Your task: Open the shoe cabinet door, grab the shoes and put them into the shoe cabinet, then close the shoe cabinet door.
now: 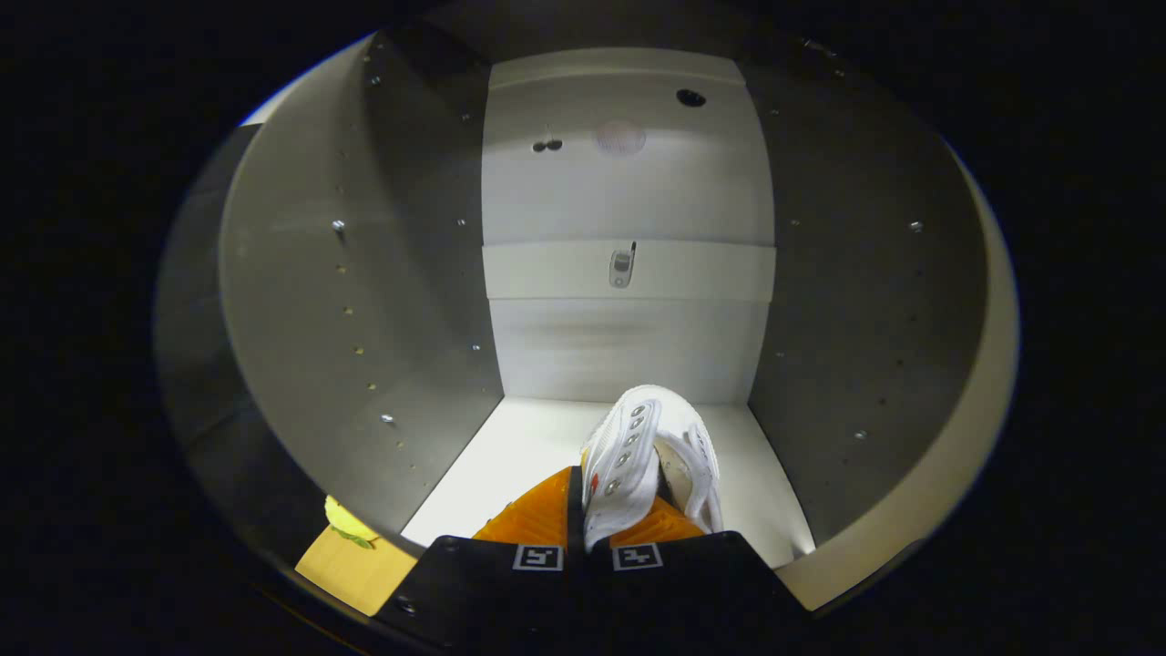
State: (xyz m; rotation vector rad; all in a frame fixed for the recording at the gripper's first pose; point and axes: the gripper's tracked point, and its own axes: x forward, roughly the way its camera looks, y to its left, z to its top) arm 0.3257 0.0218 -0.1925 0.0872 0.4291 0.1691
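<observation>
1 yellow object [349, 524] lies on a tan surface [351, 569] outside the shoe cabinet's left wall [364, 301]. Next, the gripper [586, 524] is clenched on a white shoe [642, 456], both fingers pressing its side, toe pointing into the cabinet above the pale floor [519, 456]. Farther right stands the right wall [856, 301].

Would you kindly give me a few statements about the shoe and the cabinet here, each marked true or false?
1. The tongs are closed on a white shoe. True.
2. The shoe is held inside the open shoe cabinet. True.
3. The shoe is black. False: it is white.
4. Another shoe already sits on the cabinet floor. False: no other shoe is there.
5. The cabinet's side walls carry rows of small holes. True.
</observation>
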